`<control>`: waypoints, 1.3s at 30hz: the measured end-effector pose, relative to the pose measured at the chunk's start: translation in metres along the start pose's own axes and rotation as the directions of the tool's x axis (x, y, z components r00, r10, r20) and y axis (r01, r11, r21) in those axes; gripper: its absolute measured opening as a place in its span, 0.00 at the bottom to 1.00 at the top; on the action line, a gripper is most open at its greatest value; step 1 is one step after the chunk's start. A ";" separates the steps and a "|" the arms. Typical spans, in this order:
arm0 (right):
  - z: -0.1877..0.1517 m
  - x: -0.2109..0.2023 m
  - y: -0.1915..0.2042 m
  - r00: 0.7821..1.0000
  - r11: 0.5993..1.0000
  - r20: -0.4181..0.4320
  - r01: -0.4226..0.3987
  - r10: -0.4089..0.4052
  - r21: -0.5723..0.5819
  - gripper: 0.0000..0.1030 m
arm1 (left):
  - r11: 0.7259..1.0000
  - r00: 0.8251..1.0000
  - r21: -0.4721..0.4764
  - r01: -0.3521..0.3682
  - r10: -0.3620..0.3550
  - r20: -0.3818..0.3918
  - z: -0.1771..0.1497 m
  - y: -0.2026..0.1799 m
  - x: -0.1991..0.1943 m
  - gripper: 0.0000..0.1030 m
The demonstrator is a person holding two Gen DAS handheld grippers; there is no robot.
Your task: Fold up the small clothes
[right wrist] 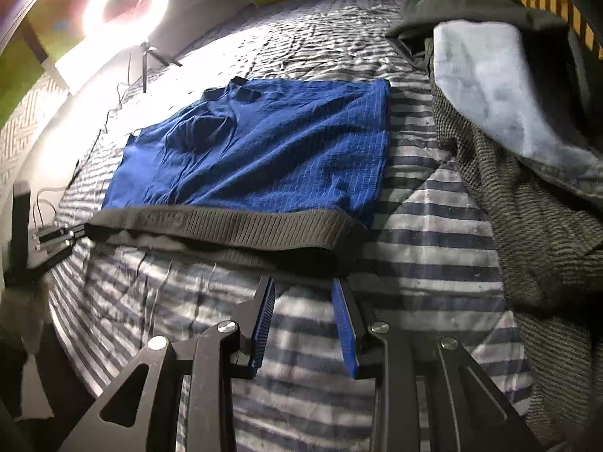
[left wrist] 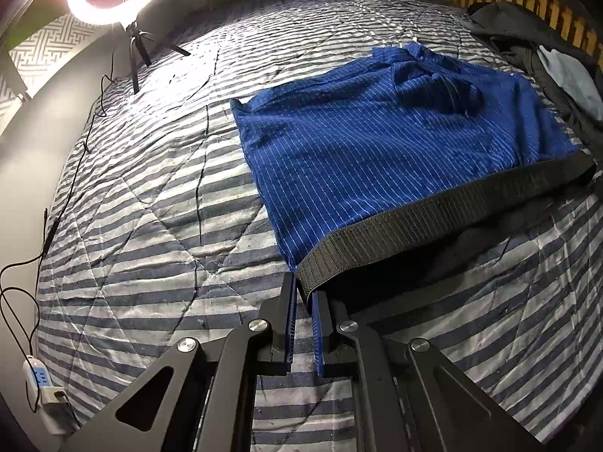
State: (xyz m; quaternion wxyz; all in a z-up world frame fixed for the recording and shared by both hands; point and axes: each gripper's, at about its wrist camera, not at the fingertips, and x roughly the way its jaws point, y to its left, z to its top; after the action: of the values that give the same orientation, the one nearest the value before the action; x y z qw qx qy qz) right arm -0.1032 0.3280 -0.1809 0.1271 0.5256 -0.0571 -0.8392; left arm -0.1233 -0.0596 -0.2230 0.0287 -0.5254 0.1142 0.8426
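One item under inspection: blue shorts [left wrist: 380, 143] with thin white pinstripes and a wide black ribbed waistband [left wrist: 433, 222]. They lie spread flat on the striped quilt, waistband nearest the grippers, legs pointing away. The fabric is mostly smooth; a bunched, creased patch sits near the far hem at the crotch. The waistband carries embossed lettering, not legible. Its near-left corner is lifted off the quilt and sits pinched between the pads of the left gripper [left wrist: 303, 295]. The opposite corner of the waistband lies just ahead of the right gripper [right wrist: 303, 290], apart from its tips.
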 end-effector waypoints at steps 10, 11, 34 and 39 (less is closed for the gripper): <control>0.015 0.020 -0.008 0.996 0.996 -0.016 0.086 -0.086 -0.006 0.02 | 1.000 1.000 -0.021 0.012 -0.013 -0.012 0.002 0.003 0.003 0.03; 0.018 0.022 -0.008 0.994 0.994 -0.022 0.105 -0.105 -0.014 0.02 | 0.999 1.000 -0.027 0.018 -0.018 -0.012 0.002 0.005 0.001 0.03; 0.007 -0.001 -0.029 1.000 0.998 0.003 0.031 -0.031 0.046 0.01 | 0.997 0.998 0.033 0.065 -0.064 -0.025 -0.021 -0.001 -0.008 0.03; -0.001 0.012 -0.031 0.999 0.997 -0.024 0.046 -0.045 0.057 0.01 | 0.996 0.998 0.062 0.069 -0.068 -0.009 -0.027 -0.005 -0.010 0.06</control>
State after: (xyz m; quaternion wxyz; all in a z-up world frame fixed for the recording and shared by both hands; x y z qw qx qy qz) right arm -0.1124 0.3549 -0.1988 0.0933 0.5396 -0.0678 -0.8340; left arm -0.0939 -0.0601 -0.2264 0.0735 -0.5306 0.1223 0.8355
